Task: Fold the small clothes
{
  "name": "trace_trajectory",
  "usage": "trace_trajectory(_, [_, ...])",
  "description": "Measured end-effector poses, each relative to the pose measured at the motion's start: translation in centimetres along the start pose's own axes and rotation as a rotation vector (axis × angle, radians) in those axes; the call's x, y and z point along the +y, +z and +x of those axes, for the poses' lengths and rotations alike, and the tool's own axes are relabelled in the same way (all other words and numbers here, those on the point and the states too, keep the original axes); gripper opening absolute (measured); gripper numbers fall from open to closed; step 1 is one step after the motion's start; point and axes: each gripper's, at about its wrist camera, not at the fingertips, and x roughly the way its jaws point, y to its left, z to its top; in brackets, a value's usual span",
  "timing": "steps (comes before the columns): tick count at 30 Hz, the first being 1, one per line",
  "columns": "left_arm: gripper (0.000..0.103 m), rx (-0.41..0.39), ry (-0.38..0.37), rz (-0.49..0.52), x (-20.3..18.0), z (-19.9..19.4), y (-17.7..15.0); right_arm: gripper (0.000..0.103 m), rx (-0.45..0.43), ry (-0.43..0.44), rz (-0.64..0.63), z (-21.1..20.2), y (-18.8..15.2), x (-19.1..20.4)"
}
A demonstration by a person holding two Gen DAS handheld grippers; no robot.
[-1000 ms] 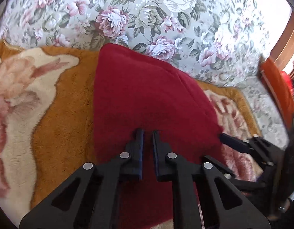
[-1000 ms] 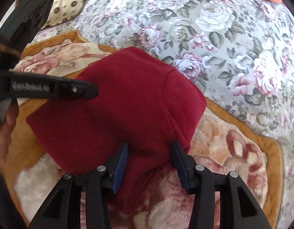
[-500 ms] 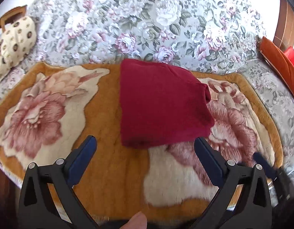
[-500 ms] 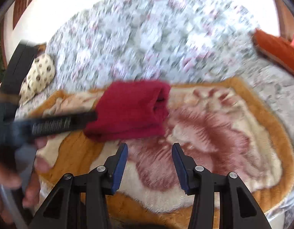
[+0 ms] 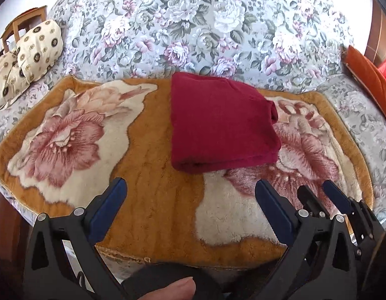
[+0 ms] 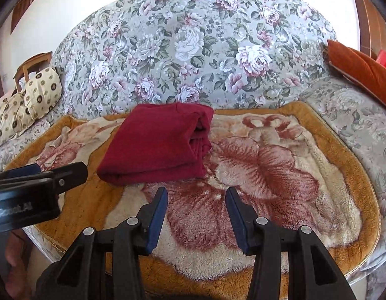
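Both grippers empty: left gripper (image 5: 190, 197) jaws spread wide, right gripper (image 6: 196, 203) jaws partly apart, nothing between either. Folded red garment (image 5: 220, 127) lies flat on the plush floral blanket (image 5: 152, 200), near its back edge, clear of both grippers, sofa backrest (image 6: 193, 42) behind.

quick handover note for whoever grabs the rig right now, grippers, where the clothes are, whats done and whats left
Left gripper: open wide, empty, short of the cloth.
Right gripper: partly open, empty, also short of it.
Red garment: lies folded in a neat rectangle on the plush flower blanket spread over the floral sofa; neither gripper touches it.
Done: this piece looks fully folded.
Left: no other unfolded clothes show in either view; check for more.
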Motion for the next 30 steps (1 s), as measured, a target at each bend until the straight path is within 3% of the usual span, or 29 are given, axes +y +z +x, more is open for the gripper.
trace_trajectory(21, [0.103,0.068,-0.030,-0.001,0.4,1.8,-1.0,0.046,0.011,-0.018,-0.020,0.1,0.1,0.2])
trace_trajectory(30, [0.102,0.039,-0.039,0.017,0.4,1.4,-1.3,0.046,-0.001,-0.022,-0.022,-0.1,0.1,0.2])
